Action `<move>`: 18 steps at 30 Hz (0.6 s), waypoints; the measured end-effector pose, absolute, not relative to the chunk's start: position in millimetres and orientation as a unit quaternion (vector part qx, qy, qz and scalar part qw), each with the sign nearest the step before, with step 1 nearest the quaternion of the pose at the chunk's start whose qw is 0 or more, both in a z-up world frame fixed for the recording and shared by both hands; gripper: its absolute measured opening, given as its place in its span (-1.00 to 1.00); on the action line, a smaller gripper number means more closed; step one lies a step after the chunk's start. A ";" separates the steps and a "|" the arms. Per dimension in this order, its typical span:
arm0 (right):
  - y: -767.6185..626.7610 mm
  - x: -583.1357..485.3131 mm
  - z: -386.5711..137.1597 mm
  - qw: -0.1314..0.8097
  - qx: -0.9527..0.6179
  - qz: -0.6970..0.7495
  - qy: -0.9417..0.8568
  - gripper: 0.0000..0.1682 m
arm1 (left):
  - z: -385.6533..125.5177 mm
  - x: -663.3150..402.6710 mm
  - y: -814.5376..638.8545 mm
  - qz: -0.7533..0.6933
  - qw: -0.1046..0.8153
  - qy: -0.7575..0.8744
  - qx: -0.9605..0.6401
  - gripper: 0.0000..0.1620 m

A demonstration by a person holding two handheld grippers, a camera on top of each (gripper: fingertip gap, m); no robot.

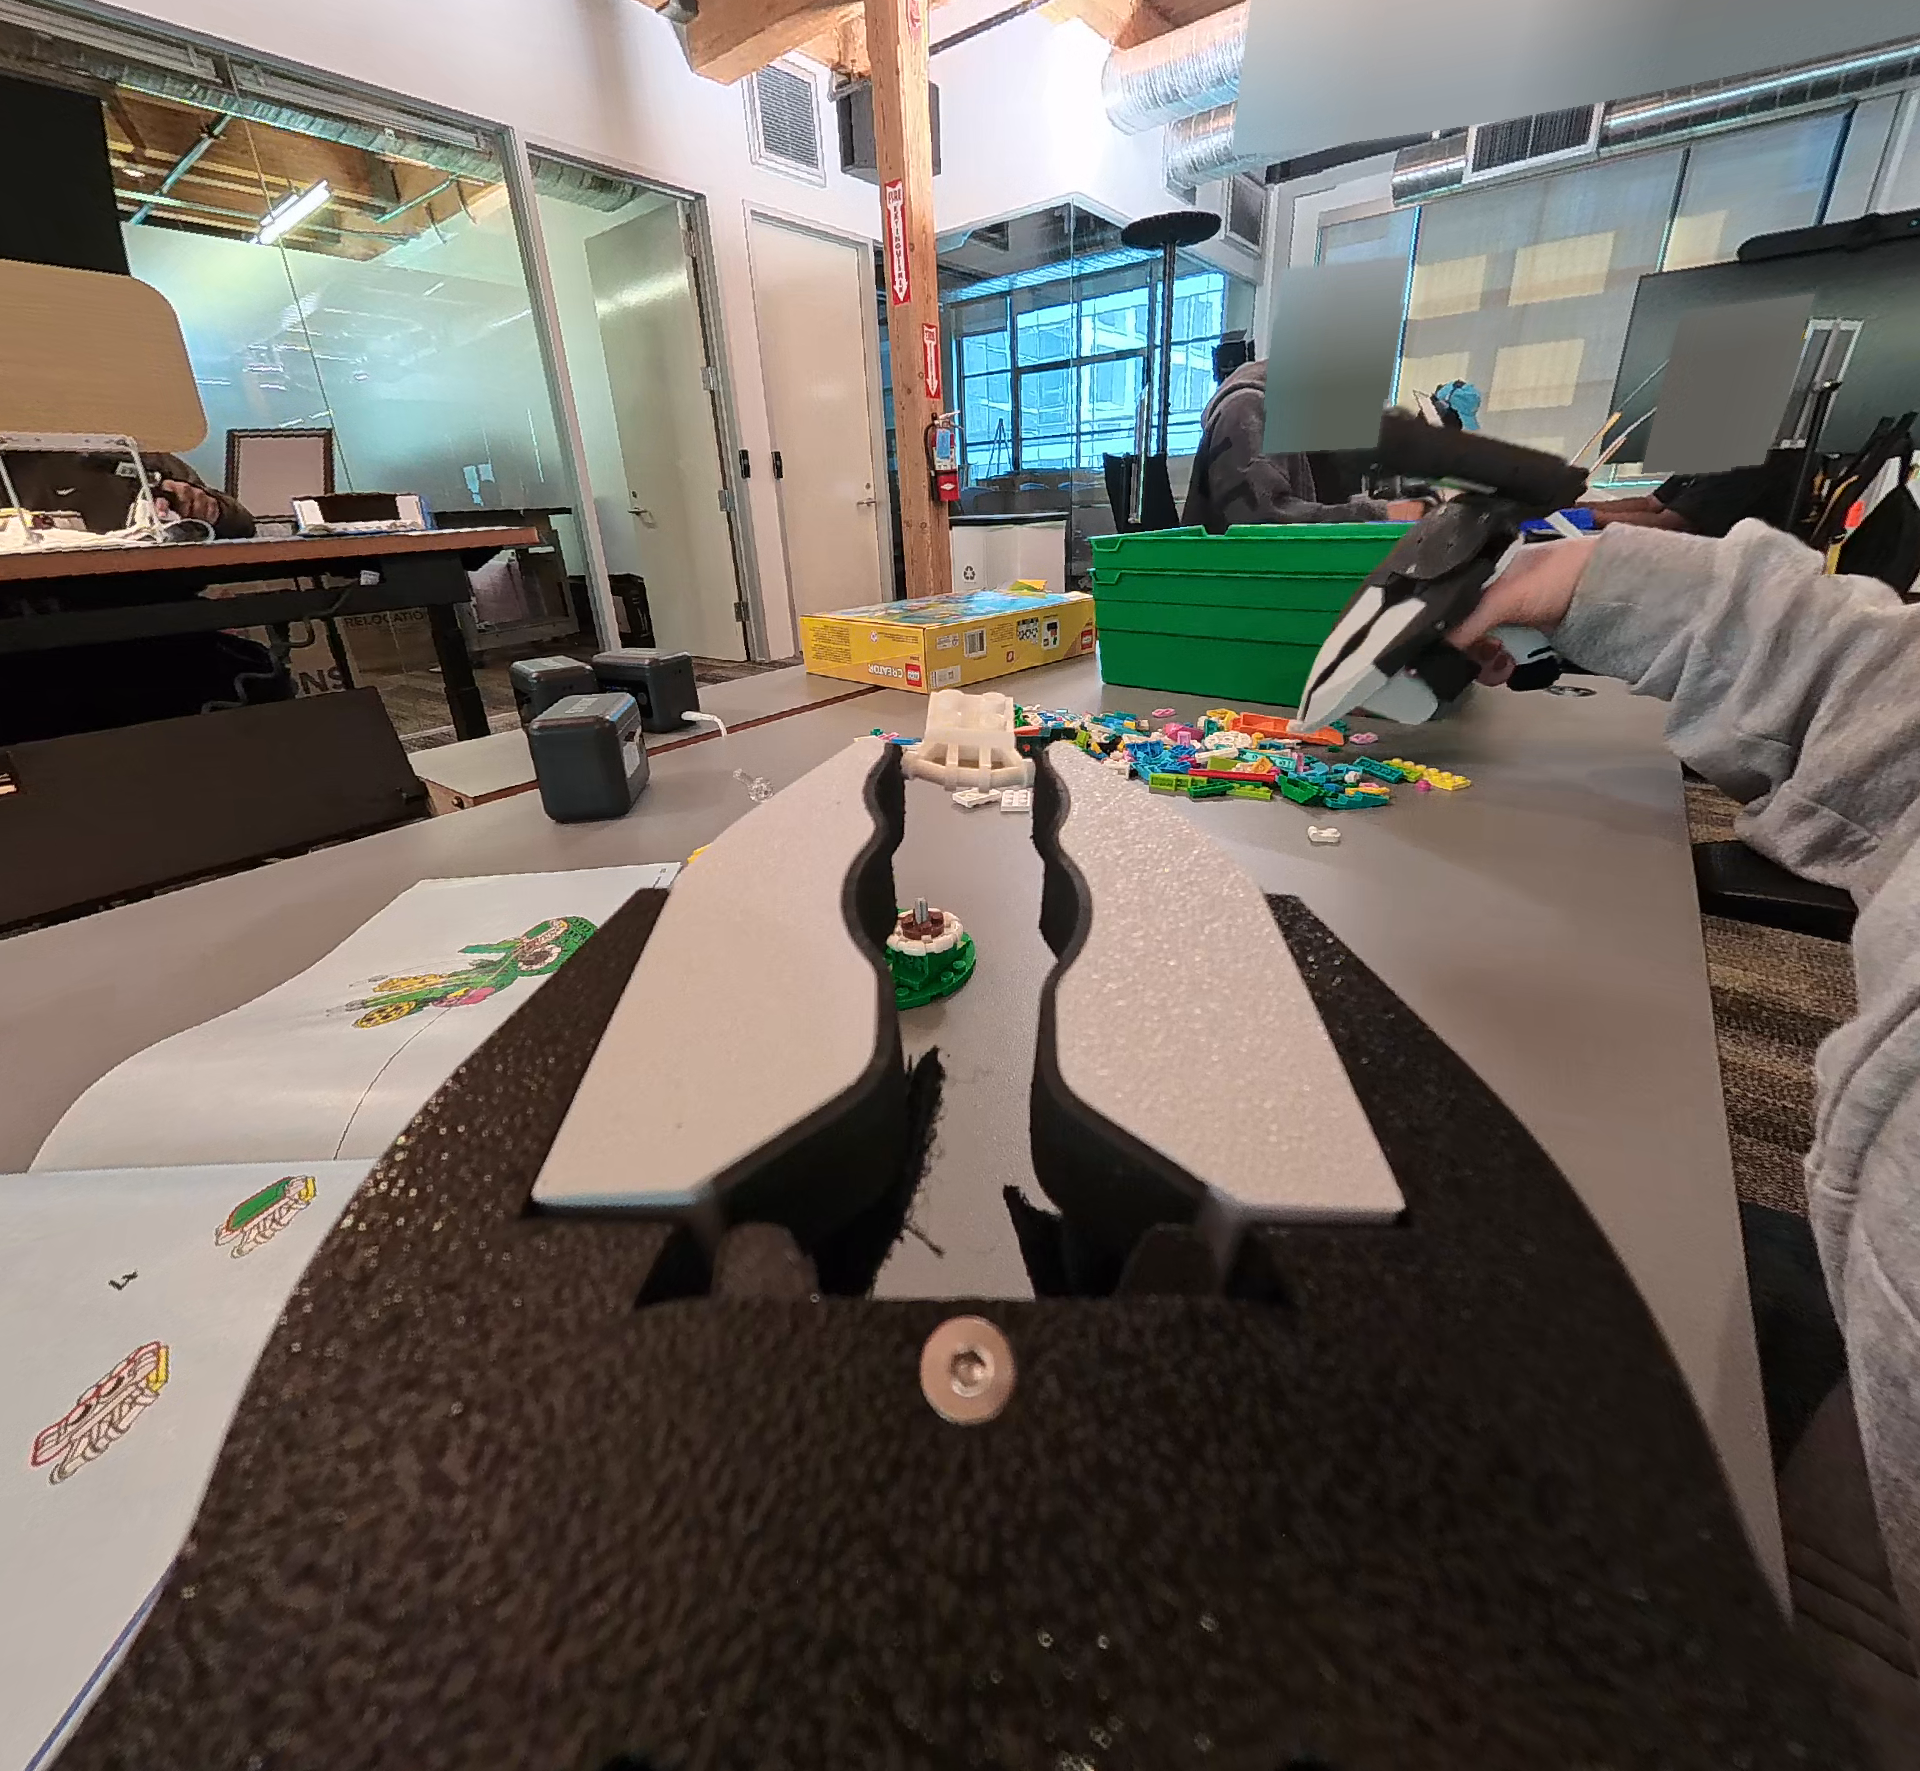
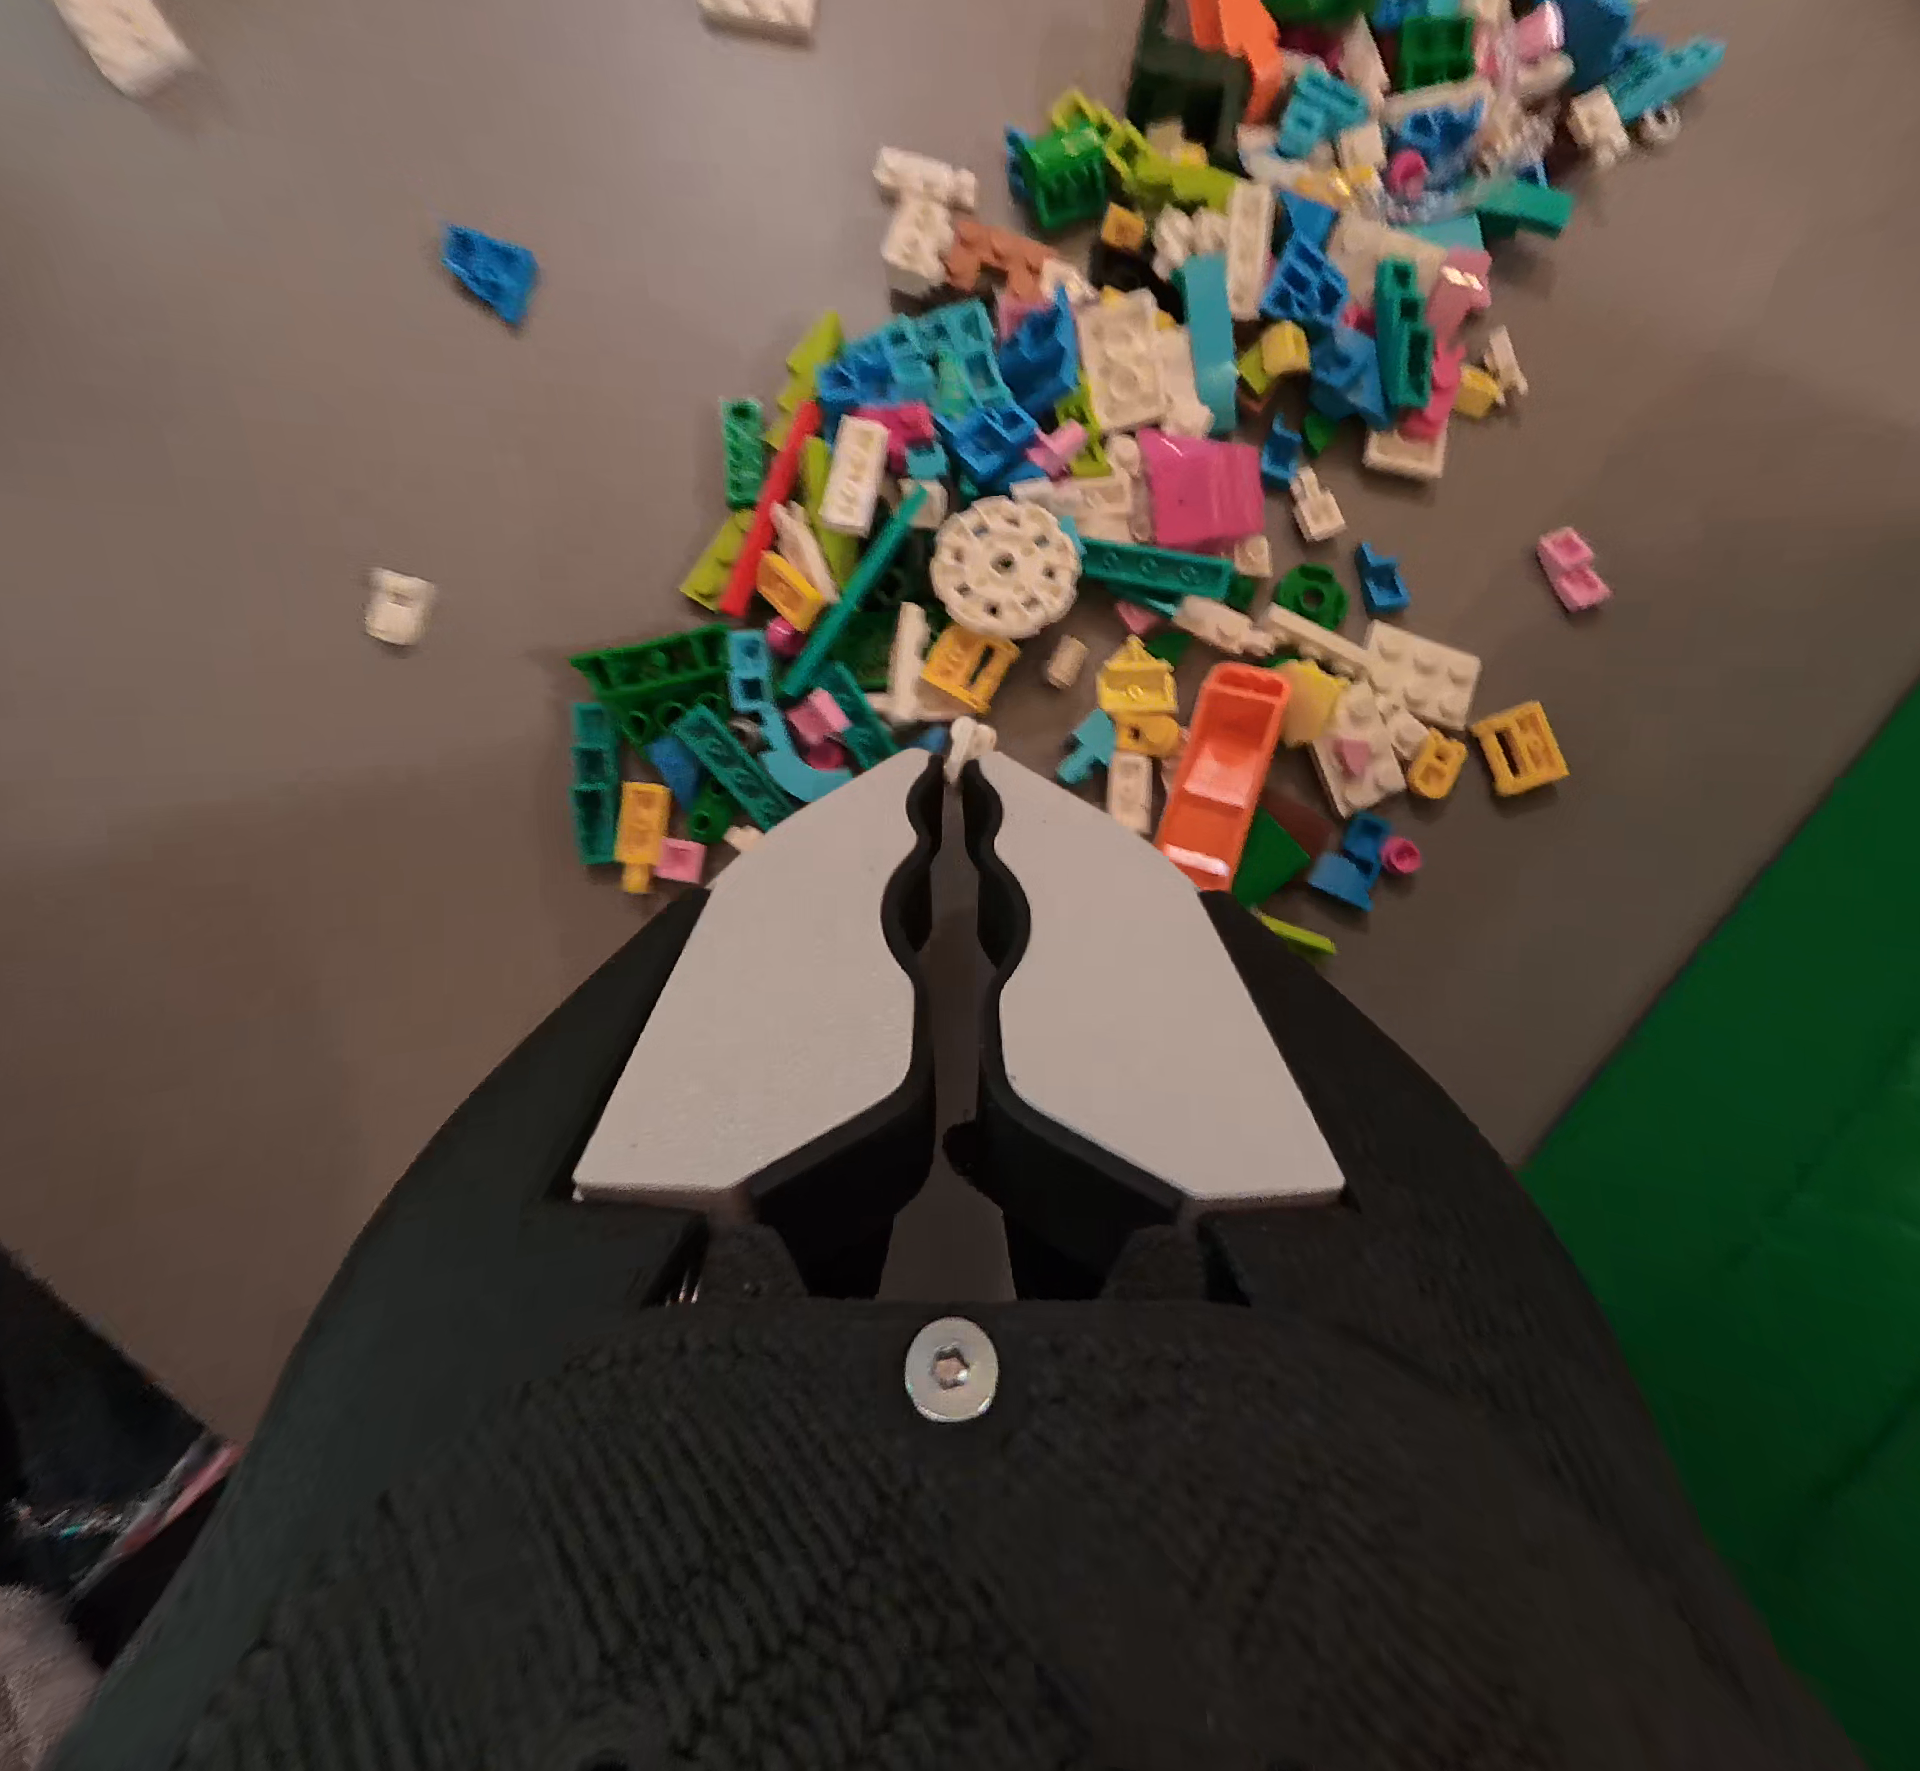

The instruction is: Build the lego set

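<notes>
Left tongs: open, empty, low over the grey table; seen in the left wrist view.
Green base: small round build with a brown and white top and a grey pin, on the table between the left fingers.
White piece: on the table just past the fingertips.
Booklet: open, at left.
Box: yellow, far side, beside the green bin.
Right tongs: held by a hand, tips down in the brick pile.
Right tongs: in the right wrist view, nearly closed on a small white piece at the pile's near edge.
White disc: in the pile, beyond the tips.
Orange piece: right of the tips.
</notes>
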State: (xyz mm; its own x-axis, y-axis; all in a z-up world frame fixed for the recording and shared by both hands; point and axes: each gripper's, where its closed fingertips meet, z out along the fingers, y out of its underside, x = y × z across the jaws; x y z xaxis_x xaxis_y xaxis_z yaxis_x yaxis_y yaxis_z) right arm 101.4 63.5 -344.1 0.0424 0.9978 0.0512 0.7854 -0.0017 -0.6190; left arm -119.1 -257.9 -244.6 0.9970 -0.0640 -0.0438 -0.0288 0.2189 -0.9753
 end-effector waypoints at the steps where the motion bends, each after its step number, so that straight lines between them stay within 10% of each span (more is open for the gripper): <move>1: 55.8 96.8 -338.9 0.254 -0.665 0.229 -0.664 -0.97 | -244.8 -119.2 -257.7 -0.011 0.780 0.037 -0.625 -0.71; 18: -75.8 37.0 -358.9 0.173 -0.502 0.286 -0.797 -0.73 | -246.6 -120.1 -253.3 -0.012 0.780 0.040 -0.624 -0.71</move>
